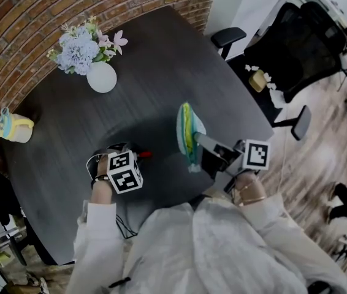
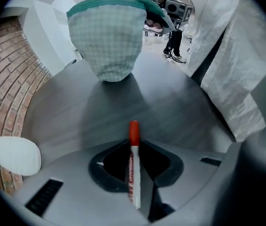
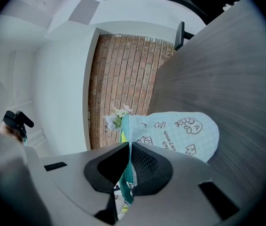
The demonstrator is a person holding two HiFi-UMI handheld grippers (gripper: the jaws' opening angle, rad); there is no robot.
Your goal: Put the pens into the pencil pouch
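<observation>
A dark round table (image 1: 161, 60) beside a brick wall bears 1 flower vase (image 1: 101, 76). Head view: the right gripper (image 1: 200, 142) holds 1 pencil pouch (image 1: 189, 130) standing on edge. Left gripper view: the left gripper (image 2: 134, 149) pinches 1 red-capped pen (image 2: 134, 173) between its jaws. Right gripper view: the jaws are clamped on the pencil pouch's teal rim.

I see the pen (image 2: 133, 168) with a red cap and a white barrel carrying red print. The pouch (image 3: 180, 138) is pale mint in a fine check, edged in teal, with small dark line drawings on it and yellow showing inside. The table (image 1: 161, 60) is dark grey with a streaky grain. I make out a white vase (image 1: 102, 77), pale blue and pink flowers (image 1: 81, 45), and a red-brown brick wall (image 1: 69, 5).
</observation>
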